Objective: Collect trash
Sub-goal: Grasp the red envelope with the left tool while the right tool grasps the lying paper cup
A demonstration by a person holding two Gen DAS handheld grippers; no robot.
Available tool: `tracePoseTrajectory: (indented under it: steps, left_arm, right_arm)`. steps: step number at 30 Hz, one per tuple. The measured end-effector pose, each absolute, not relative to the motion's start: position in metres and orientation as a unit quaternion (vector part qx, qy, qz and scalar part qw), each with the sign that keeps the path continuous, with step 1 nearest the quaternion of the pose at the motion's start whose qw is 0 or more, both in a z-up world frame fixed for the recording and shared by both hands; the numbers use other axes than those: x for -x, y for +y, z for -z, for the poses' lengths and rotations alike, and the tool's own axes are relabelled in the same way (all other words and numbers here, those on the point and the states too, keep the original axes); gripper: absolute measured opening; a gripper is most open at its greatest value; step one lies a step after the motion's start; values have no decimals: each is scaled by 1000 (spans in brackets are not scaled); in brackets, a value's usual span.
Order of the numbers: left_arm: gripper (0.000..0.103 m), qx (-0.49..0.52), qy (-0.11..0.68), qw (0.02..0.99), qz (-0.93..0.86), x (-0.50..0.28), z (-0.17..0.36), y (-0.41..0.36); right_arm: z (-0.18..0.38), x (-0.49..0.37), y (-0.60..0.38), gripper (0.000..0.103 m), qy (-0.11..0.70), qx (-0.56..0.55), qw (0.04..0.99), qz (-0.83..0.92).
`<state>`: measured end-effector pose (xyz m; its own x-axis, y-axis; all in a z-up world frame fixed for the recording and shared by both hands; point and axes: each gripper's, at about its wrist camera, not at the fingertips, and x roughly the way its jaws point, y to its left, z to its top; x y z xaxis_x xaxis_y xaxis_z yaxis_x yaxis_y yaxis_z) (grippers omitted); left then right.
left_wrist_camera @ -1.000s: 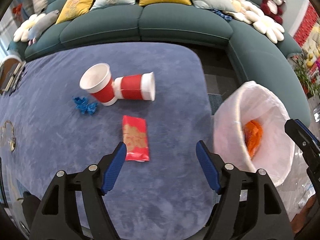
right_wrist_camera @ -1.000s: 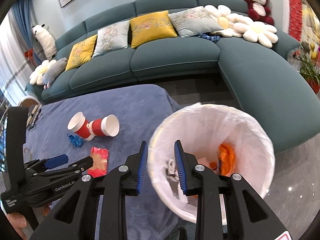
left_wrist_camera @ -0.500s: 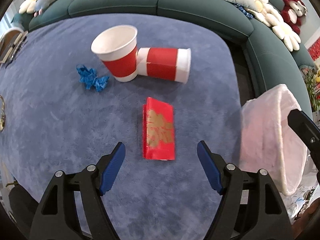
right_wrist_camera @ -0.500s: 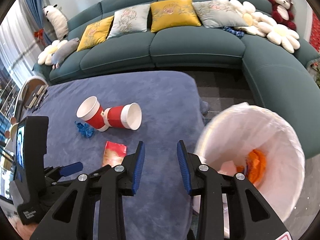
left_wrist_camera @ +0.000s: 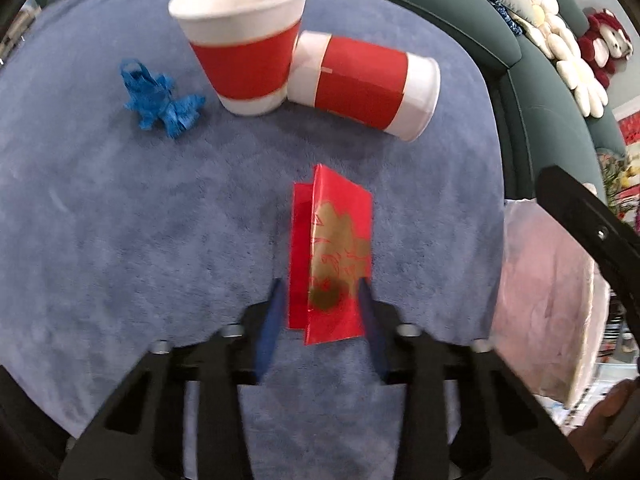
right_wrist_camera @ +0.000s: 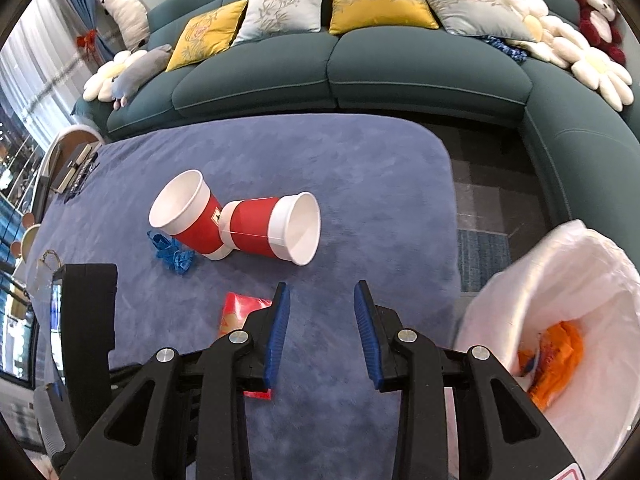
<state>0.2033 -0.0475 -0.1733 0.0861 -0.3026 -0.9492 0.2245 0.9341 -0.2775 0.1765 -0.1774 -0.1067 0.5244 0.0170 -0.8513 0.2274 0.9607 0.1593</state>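
A red envelope with gold print (left_wrist_camera: 332,240) lies on the blue cloth (left_wrist_camera: 120,220), its near end between the blue pads of my left gripper (left_wrist_camera: 321,308). The jaws are closing and press on it, so it buckles into a ridge. Beyond it stand an upright red-and-white paper cup (left_wrist_camera: 244,48), a second cup on its side (left_wrist_camera: 364,80) and a crumpled blue scrap (left_wrist_camera: 160,100). My right gripper (right_wrist_camera: 320,304) hovers open over the cloth with nothing between its pads. The envelope (right_wrist_camera: 240,308) shows just left of it.
A white-lined bin (right_wrist_camera: 560,280) stands off the cloth's right edge with orange trash (right_wrist_camera: 556,360) inside. A teal sofa (right_wrist_camera: 360,68) with cushions and plush toys wraps around the back and right. Small items lie at the cloth's far left (right_wrist_camera: 76,172).
My left gripper has dropped onto the red envelope and narrowed from wide open onto it, buckling it. My right gripper swung left from above the bin to above the cloth.
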Motion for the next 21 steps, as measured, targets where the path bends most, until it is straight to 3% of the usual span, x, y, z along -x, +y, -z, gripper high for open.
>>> tracePoseTrajectory:
  steps: [6, 21]
  left_arm:
    - [3, 68, 654, 722, 214, -209, 173, -39]
    - [3, 60, 628, 761, 151, -244, 153, 8]
  right_arm:
    - [118, -196, -169, 33, 494, -119, 860, 46]
    - [148, -246, -149, 33, 512, -96, 854, 17]
